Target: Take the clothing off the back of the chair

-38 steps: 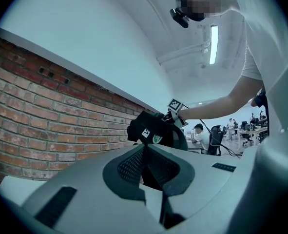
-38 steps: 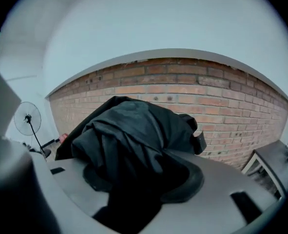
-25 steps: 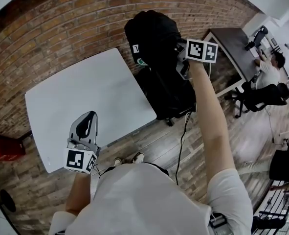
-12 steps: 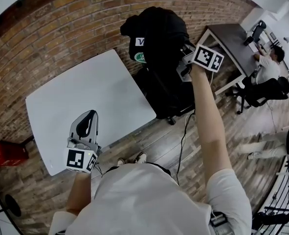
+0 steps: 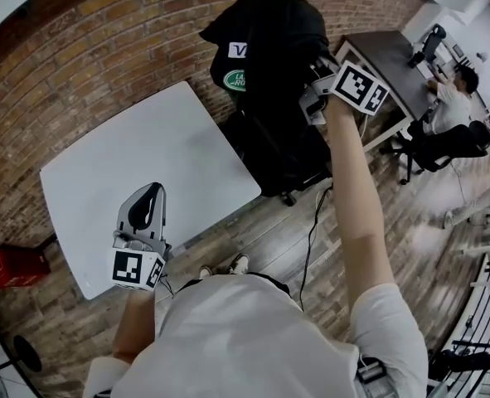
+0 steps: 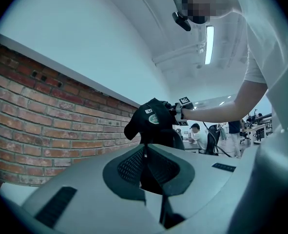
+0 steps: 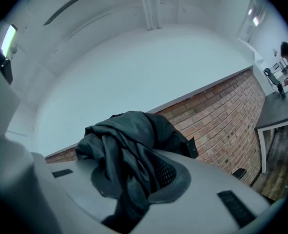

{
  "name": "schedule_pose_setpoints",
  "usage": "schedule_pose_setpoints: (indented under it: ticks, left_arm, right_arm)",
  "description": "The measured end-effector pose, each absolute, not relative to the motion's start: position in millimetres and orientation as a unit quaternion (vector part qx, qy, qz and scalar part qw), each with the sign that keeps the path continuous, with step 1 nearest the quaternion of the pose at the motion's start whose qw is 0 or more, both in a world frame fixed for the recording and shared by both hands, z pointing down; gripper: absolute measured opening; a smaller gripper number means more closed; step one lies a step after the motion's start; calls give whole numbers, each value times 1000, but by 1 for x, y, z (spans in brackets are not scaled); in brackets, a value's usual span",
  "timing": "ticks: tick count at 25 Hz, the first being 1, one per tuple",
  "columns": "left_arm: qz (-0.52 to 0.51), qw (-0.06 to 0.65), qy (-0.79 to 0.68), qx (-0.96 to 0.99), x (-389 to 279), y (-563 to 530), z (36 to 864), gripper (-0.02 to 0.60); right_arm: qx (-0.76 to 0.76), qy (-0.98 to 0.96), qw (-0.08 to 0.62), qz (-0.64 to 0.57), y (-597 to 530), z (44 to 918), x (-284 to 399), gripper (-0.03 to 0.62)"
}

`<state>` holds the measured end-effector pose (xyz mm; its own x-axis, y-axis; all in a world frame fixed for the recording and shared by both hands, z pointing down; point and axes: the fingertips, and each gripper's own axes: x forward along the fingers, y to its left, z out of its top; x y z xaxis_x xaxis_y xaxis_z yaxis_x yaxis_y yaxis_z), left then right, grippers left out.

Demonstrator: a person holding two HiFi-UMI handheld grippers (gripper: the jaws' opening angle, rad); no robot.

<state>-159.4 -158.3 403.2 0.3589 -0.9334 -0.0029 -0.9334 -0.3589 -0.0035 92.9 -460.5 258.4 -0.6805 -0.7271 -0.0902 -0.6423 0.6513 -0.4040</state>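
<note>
A black jacket [image 5: 265, 48] with a green oval badge hangs bunched above the black office chair [image 5: 282, 152]. My right gripper [image 5: 308, 80] is shut on its cloth at the jacket's right side. In the right gripper view the dark folds [image 7: 129, 140] fill the space between the jaws, with brick wall behind. My left gripper [image 5: 152, 196] hovers over the near part of the white table [image 5: 170, 139], shut with nothing in it. In the left gripper view the closed jaws [image 6: 144, 152] point level at the raised jacket [image 6: 151, 121] and the chair back [image 6: 177, 138].
A brick wall [image 5: 104, 48] runs behind the table and chair. A dark desk [image 5: 390, 56] stands to the right, with a seated person [image 5: 456, 110] beyond it. A black cable [image 5: 311, 230] trails over the wooden floor. A red object [image 5: 8, 268] lies at the left.
My right gripper has risen with the jacket, which now sits higher above the chair and shows its green badge. The left gripper has stayed put.
</note>
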Motion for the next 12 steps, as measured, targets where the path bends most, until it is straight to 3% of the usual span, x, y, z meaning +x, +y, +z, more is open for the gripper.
schedule_pose_setpoints:
  ticks: [12]
  left_arm:
    - [10, 12, 549, -836, -143, -159, 394, 35]
  right_arm:
    - [-388, 897, 157, -141, -434, 207, 122, 89]
